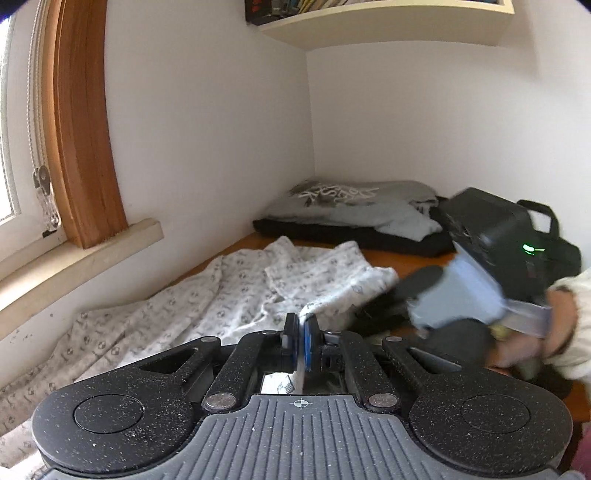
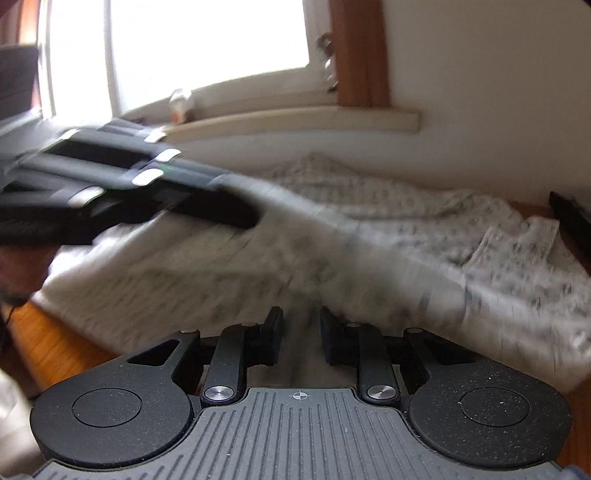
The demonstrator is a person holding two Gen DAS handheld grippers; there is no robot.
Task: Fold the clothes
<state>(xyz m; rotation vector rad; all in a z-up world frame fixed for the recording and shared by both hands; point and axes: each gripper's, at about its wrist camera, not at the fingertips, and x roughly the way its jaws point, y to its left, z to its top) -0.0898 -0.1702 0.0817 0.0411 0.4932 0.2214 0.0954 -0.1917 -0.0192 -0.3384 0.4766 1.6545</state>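
A wooden table (image 1: 402,260) fills a white-walled corner beneath a window with a wood frame (image 1: 79,147) and a pale sill (image 1: 74,254). Using the table as the landmark: spread over most of its window side lies the task's garment, a white patterned garment (image 1: 221,295) with small grey motifs, rumpled, its long axis running along the wall under the sill toward the far corner. At the table's far corner sits a stack of folded clothes (image 1: 354,210), grey on top, dark at the bottom, with a black bag (image 1: 546,236) just beside it. Above the corner hangs a wall shelf (image 1: 384,26). Nearer the table's front edge, the left gripper (image 1: 301,339) is clenched on a raised fold of the white garment, a sliver of cloth pinched between its blue pads (image 1: 311,339); the rest of the garment trails away ahead and to its left. The right gripper (image 2: 298,332), blurred with motion, has its fingers (image 2: 272,332) parted with a clear gap, and the garment's edge lies directly in front of and partly between them, though whether cloth touches the pads cannot be told. The coming move likely turns on the right gripper closing on that near edge, since it is the free one and the cloth stretches crosswise before it.
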